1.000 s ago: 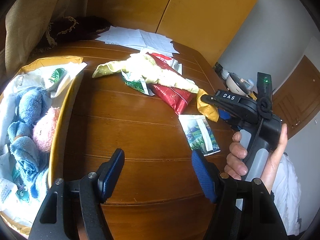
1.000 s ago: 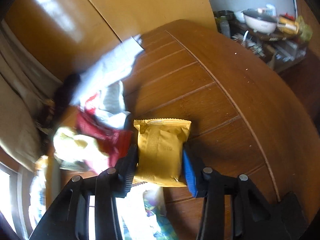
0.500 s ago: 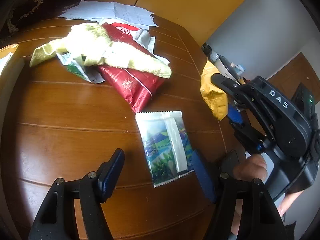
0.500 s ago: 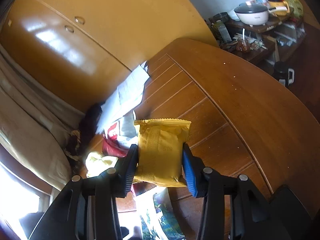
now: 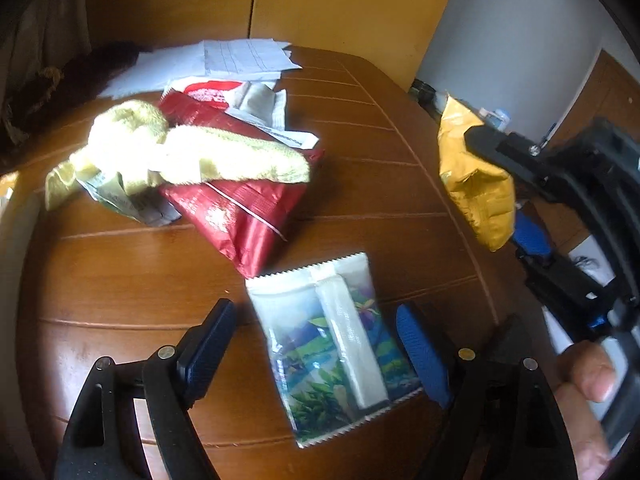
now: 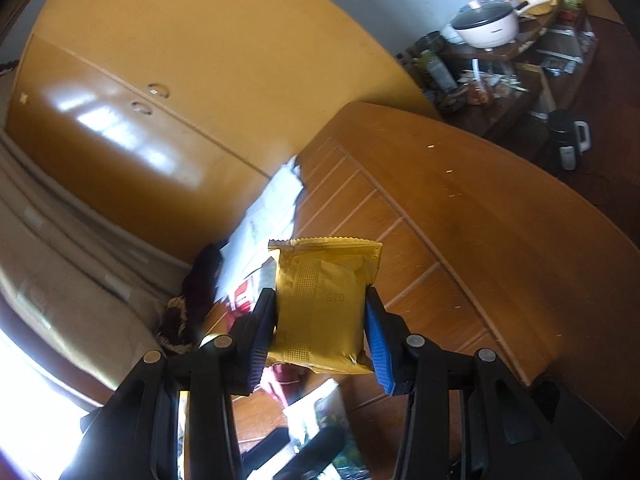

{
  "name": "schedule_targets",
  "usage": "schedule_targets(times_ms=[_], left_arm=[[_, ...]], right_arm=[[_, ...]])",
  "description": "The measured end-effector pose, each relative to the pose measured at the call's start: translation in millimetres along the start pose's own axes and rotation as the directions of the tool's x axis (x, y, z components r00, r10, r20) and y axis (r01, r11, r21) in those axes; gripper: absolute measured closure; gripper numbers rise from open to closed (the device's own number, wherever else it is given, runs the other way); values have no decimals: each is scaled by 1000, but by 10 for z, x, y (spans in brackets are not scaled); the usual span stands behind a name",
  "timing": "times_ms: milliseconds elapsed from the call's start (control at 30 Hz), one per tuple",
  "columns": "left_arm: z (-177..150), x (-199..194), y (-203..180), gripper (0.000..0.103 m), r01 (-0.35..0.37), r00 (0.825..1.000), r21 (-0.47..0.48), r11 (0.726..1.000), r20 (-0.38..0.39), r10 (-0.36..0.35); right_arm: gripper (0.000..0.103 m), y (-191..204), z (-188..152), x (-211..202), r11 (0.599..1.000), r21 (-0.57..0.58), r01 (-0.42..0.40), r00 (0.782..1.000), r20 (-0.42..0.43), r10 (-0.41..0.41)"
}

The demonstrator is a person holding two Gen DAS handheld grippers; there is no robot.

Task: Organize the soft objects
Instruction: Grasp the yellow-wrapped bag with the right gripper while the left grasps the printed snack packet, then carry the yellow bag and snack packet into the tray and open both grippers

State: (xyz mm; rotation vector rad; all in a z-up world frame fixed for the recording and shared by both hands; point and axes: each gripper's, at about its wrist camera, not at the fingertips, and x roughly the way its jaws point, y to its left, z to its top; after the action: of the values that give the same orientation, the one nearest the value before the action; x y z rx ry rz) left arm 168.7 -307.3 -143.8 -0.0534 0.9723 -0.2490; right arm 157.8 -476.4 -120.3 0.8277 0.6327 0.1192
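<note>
My right gripper [image 6: 320,328] is shut on a yellow snack packet [image 6: 324,304] and holds it in the air above the wooden table; the packet also shows in the left wrist view [image 5: 476,184], at the right. My left gripper [image 5: 316,344] is open, low over the table, with a white and green printed sachet [image 5: 336,344] lying between its fingers. Beyond it lie a red foil bag [image 5: 244,208] and a yellow fuzzy cloth [image 5: 192,152] draped over it.
White papers [image 5: 224,64] and a dark cloth [image 5: 72,84] lie at the table's far side by yellow cabinet doors. A side shelf with a white cooker [image 6: 488,28] and bottles stands beyond the table's right edge [image 6: 520,176].
My left gripper has swung right, away from the box of soft toys, and closed in over the printed sachet. My right gripper has lifted the yellow packet higher off the table.
</note>
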Motion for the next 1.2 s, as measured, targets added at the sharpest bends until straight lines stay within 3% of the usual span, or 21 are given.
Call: schedule_targets(times_ms=[67, 200, 367, 633, 900, 1100, 1200], left_arm=[[-45, -7, 32, 18, -10, 1000, 24, 1000, 27, 10], [-137, -85, 195, 38, -6, 997, 5, 1000, 80, 5], [-137, -118, 287, 43, 16, 996, -18, 1000, 87, -15], [-129, -224, 547, 45, 51, 993, -151, 987, 111, -35], [-174, -532, 548, 45, -11, 959, -167, 986, 276, 58], [-143, -612, 739, 45, 48, 955, -240, 970, 295, 26], [-139, -603, 757, 45, 40, 959, -255, 966, 280, 34]], right_arm=[[61, 48, -30, -2, 1000, -24, 8, 1000, 2, -8], [61, 123, -71, 27, 999, -52, 7, 1000, -4, -8], [61, 171, -107, 68, 997, -76, 19, 1000, -16, -20], [61, 262, -172, 143, 990, -132, 45, 998, -31, -49], [61, 348, -241, 183, 980, -190, 62, 997, -30, -69], [61, 444, -298, 199, 969, -245, 13, 998, -51, -27], [61, 525, -357, 188, 957, -288, -24, 998, -68, 4]])
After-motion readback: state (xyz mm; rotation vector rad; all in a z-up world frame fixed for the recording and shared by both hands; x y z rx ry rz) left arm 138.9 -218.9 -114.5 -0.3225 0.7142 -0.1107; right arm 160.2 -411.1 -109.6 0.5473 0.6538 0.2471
